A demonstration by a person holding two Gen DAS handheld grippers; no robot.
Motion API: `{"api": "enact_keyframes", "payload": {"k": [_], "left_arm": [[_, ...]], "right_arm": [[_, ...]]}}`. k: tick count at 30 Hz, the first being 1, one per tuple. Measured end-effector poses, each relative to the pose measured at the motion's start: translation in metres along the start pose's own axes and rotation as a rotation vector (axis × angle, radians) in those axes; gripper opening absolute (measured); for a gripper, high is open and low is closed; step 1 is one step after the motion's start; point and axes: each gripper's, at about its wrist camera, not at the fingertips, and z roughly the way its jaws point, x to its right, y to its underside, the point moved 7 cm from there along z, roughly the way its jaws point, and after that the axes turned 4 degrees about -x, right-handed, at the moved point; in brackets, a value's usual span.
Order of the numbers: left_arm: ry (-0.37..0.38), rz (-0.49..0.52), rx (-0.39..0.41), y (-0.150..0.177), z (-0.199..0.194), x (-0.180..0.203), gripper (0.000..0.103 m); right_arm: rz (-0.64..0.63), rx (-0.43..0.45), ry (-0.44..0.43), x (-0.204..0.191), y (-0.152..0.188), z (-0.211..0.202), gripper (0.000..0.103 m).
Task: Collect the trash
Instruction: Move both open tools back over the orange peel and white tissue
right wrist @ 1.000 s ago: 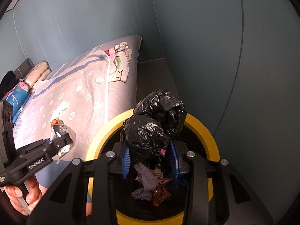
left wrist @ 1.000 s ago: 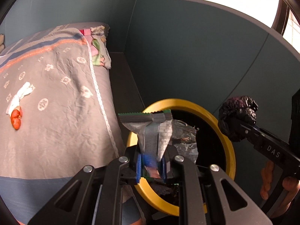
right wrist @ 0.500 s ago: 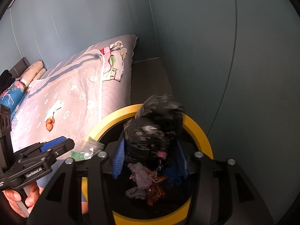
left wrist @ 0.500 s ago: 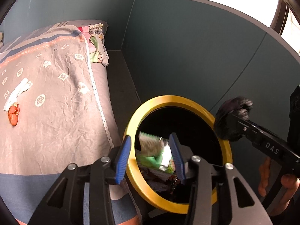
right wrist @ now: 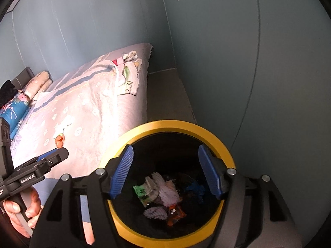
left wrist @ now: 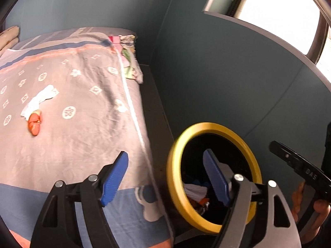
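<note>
Both grippers empty. Left gripper (left wrist: pixel 165 177): jaws spread wide, nothing between them, one blue pad over the bed edge, the other over the bin mouth. Right gripper (right wrist: pixel 168 170): jaws wide apart, nothing held, poised directly above the bin (right wrist: pixel 209 129).

Landmark: the bin, yellow-rimmed, dark inside, standing on the floor against the side of the bed (left wrist: pixel 86 111).

Trash already in the bin: a green-printed wrapper (right wrist: pixel 144 192), pale crumpled tissue (right wrist: pixel 167 190), orange scraps and something blue, all low on the bottom.

Trash outstanding: a white tissue (left wrist: pixel 40 99) with an orange piece (left wrist: pixel 35 123) touching its near end, lying on the bedspread well away from the bin, toward the pillows (right wrist: pixel 38 82). A patterned cloth (left wrist: pixel 129 70) hangs over the bed corner beyond the bin; cannot tell whether it counts as trash.

Risks, as judged:
- Tissue and orange piece lie on soft, wrinkled fabric; a pinch could catch the bedspread along with them, or lift one piece and leave the other.
- The tissue looks light and limp, and may slip out on the carry back to the bin.
- The left view is motion-blurred; a fast swing near the rim could knock the bin.
- The two grippers are close together at the bin and could clash.

Writing: "DAS" on the right gripper's arm in the left view; what looks like "GenRobot.AI" on the left gripper's arm in the right view. The print on the wrapper is not legible.
</note>
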Motion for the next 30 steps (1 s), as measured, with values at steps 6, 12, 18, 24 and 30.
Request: {"api": "enact_keyframes", "payload": {"k": [6, 12, 18, 24, 30], "left_arm": [[-0.035, -0.047, 0.016, -0.006, -0.008, -0.034, 0.077], [-0.101, -0.084, 0.038, -0.014, -0.016, -0.08, 0.079], [-0.192, -0.149, 0.06, -0.018, -0.024, -0.147, 0.079], [-0.282, -0.263, 0.077, -0.019, -0.023, -0.227, 0.079], [-0.334, -0.415, 0.087, -0.019, -0.002, -0.305, 0.079]], "right_arm": [[-0.039, 0.01, -0.037, -0.031, -0.005, 0.003, 0.069], [-0.087, -0.004, -0.077, -0.069, -0.01, 0.016, 0.071], [-0.125, -0.066, -0.137, -0.123, -0.026, 0.052, 0.071], [-0.155, -0.202, -0.257, -0.205, -0.051, 0.119, 0.071], [-0.202, -0.401, -0.375, -0.315, -0.071, 0.202, 0.071]]}}
